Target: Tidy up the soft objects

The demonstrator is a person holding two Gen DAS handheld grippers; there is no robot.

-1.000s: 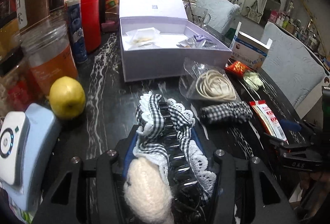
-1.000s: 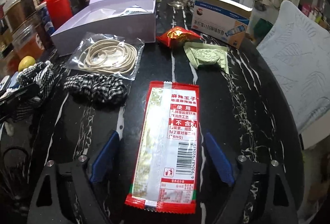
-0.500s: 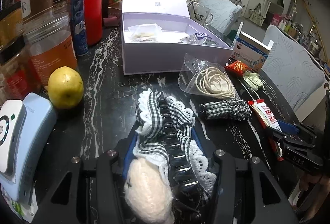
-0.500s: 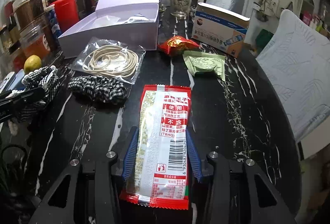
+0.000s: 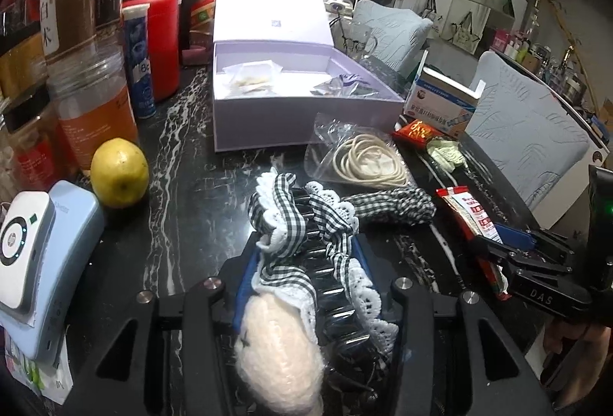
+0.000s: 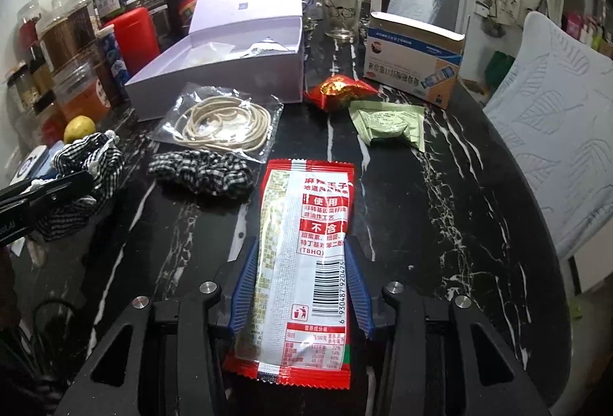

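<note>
A cluttered black marble table (image 6: 440,209) holds jars, an open lilac box (image 6: 230,71) and loose packets. The right gripper (image 6: 300,285) has just closed its jaws on the red snack packet (image 6: 306,247), which earlier lay between wide jaws; the packet now seems ready to lift. It is flat, glossy and crinkled, lying near the table's front edge. The left gripper (image 5: 302,285) has tightened on a gingham hair clip (image 5: 306,247), frilled with white lace.
</note>
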